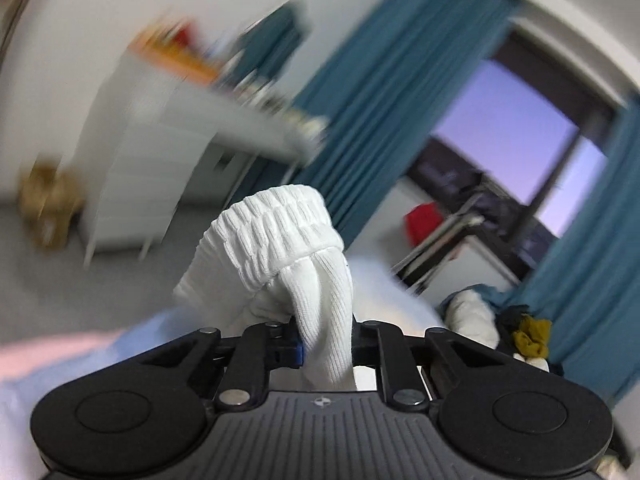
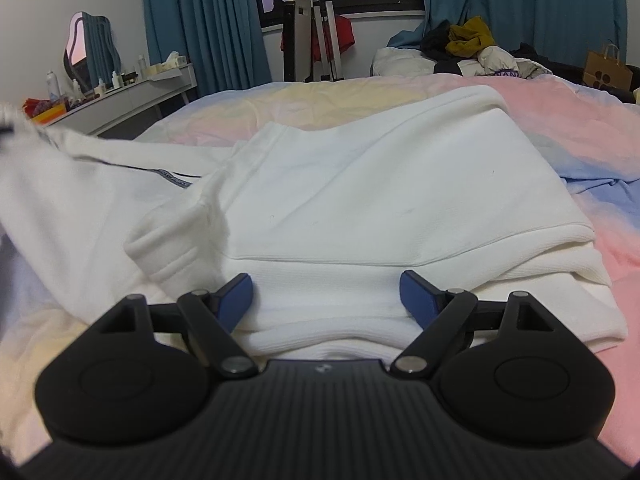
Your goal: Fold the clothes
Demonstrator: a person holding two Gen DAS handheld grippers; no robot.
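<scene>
A white sweatshirt (image 2: 360,184) lies partly folded on the bed. In the left wrist view its ribbed white cuff (image 1: 276,236) stands up in front of the camera, and my left gripper (image 1: 326,344) is shut on the sleeve just below that cuff. The lifted sleeve (image 2: 52,184) stretches away to the left in the right wrist view. My right gripper (image 2: 326,296) is open, its blue pads (image 2: 418,294) resting on either side of the sweatshirt's folded ribbed hem near the bed's front edge, with nothing pinched.
The bed has a pastel pink, yellow and blue cover (image 2: 560,120). A heap of clothes (image 2: 468,48) sits at its far right. A white dresser (image 2: 132,92) stands at the left, blue curtains (image 2: 208,20) and a drying rack (image 2: 316,32) by the window.
</scene>
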